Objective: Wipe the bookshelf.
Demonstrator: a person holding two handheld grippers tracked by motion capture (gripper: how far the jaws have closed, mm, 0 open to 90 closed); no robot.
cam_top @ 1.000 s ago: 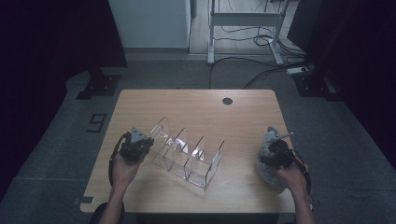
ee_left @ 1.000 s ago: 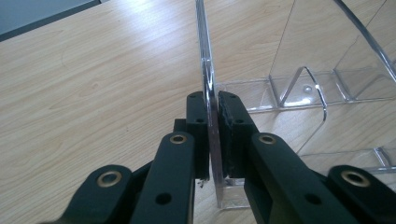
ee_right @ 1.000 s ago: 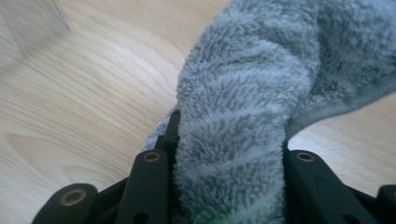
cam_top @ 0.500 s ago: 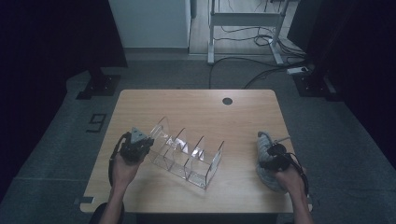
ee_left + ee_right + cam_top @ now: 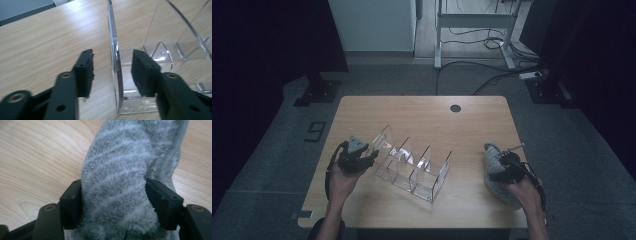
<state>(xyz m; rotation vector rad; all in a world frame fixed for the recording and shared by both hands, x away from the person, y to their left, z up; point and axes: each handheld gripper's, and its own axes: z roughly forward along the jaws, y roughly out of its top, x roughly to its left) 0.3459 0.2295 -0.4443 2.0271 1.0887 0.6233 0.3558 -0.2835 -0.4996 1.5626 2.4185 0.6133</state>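
Worktop: light wood worktop [image 5: 422, 115], rounded corners, small dark round hole [image 5: 455, 108] near the far edge, right of centre.
Organiser: clear acrylic organiser [image 5: 412, 162] with several upright dividers, sits left of centre on the worktop, angled so its long side runs from far-left to near-right.
Left tool: left tool [image 5: 371, 156] at the organiser's left end, held low near the worktop, grey three-cornered plate on top.
Left tool state: jaws spread, straddling the organiser's end panel [image 5: 113, 57], one jaw outside it and one inside the first compartment; gap visible on the outer side, so released. Inner jaw looks close to the panel, contact hard to tell.
Left tool, own view: left tool [image 5: 112, 72] with the panel edge standing upright between the jaws, more clear dividers beyond on the right.
Right tool: right tool [image 5: 498, 162] near the worktop's right edge, well apart from the organiser.
Right tool state: clenched on a grey fluffy sock [image 5: 494, 155], fabric squeezed between both jaws.
Right tool, own view: right tool [image 5: 113, 192] with the grey fluffy sock [image 5: 125, 170] bulging up and away between the jaws, faint darker stripes, bare wood on both sides.
Sock position: lies on the worktop by the near-right corner, one end pointing away from the person, the rest under the right hand [image 5: 522, 187].
Left hand: left hand [image 5: 343, 177] behind its tool, forearm coming in from the near edge.
Surroundings: grey floor, cables and a metal frame beyond the far edge.
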